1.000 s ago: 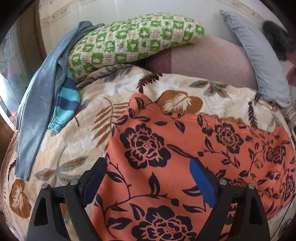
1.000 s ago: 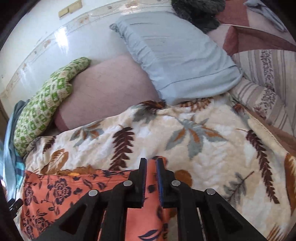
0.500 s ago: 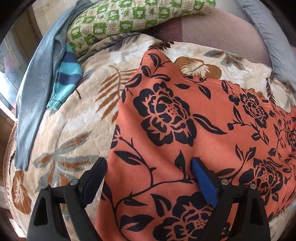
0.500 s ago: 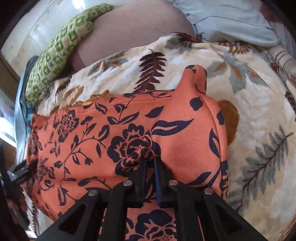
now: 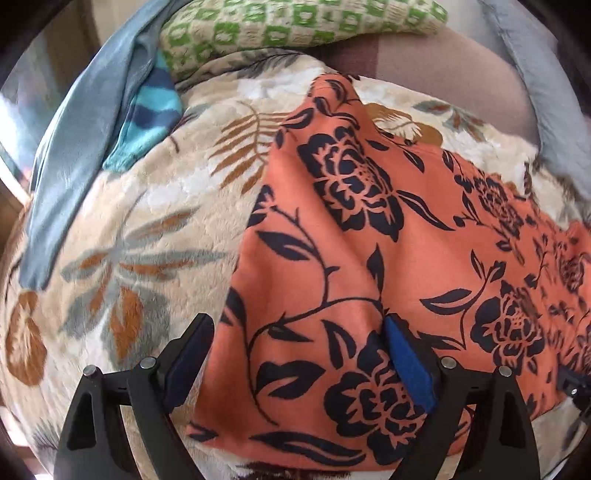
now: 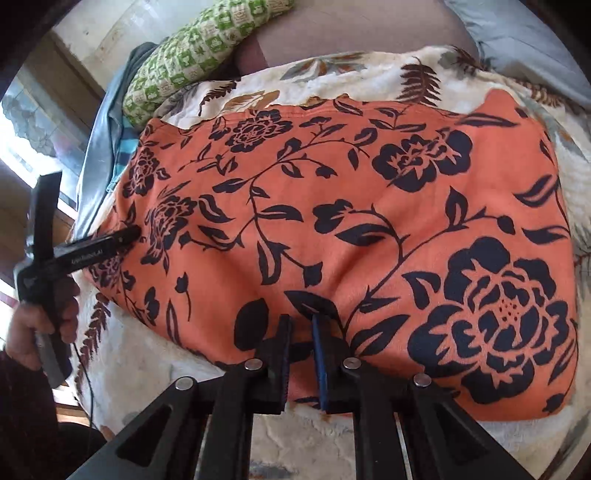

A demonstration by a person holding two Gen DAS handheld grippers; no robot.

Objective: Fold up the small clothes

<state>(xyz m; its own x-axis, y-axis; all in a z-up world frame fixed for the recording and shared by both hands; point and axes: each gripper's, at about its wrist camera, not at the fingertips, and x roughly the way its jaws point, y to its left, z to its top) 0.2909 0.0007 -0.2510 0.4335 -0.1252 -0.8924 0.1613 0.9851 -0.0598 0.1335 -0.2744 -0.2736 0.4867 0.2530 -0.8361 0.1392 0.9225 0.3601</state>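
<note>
The orange floral garment [image 6: 369, 229] lies spread on a leaf-patterned blanket [image 5: 140, 229] on the bed, directly ahead of and beneath both grippers. The right gripper [image 6: 301, 325] has its jaws pressed nearly together, pinching a fold of the garment's near edge. The left gripper [image 5: 299, 332] stands spread wide, one finger off the cloth's left edge over the blanket, the other on the fabric; whether its pads press is unclear. Beyond the left gripper, to its left, a grey-blue sweater [image 5: 81, 147] lies over a striped teal garment [image 5: 147, 114]. Farther ahead rests a green checked pillow [image 5: 295, 26].
</note>
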